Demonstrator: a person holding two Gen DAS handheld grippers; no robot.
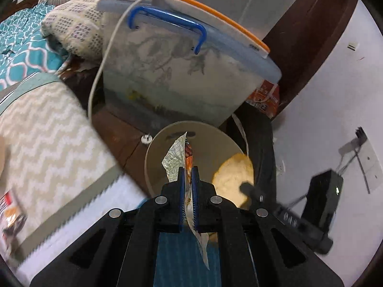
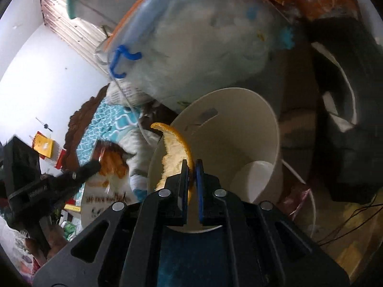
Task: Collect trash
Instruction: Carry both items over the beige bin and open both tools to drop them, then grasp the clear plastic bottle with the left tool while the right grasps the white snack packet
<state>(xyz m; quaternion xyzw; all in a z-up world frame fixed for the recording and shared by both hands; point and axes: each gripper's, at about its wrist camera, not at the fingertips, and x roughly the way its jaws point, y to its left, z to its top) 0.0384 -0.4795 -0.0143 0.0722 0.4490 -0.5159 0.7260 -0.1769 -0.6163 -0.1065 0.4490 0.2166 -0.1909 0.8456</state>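
- The wrapper [image 1: 178,160] is pinched flat between the fingers of the left gripper [image 1: 188,174]; its lower tail runs down behind the gripper body, so its full length is cut off, and the print is too small to read.
- The right gripper [image 2: 192,167] is closed tight on an orange peel [image 2: 173,148]; the peel's near end is hidden behind the left finger.
- Both pieces hang over the open mouth of the cream bin [image 1: 205,134], the wrapper near the left side of the opening, the peel [image 1: 233,179] at its right rim in the left wrist view.
- Only the right wrist view looks deep into the bin [image 2: 251,129]: a pale round shape lies at the bottom, too blurred to name.
- Only the left wrist view shows the bed [image 1: 50,129] just left of the bin and the white cable [image 1: 105,59] hanging down from the storage box [image 1: 179,71].
- The storage box, with blue handles, stands just beyond the bin's far rim; which of them touches the other I cannot tell.
- A dark bag [image 2: 344,124] crowds the bin's right side, with a red packet [image 1: 265,98] behind it.
- The other gripper shows at the edge of each view as a blurred black shape.
- The bin's mouth lies open beneath both grippers; bed, box and bag hem it on three sides.
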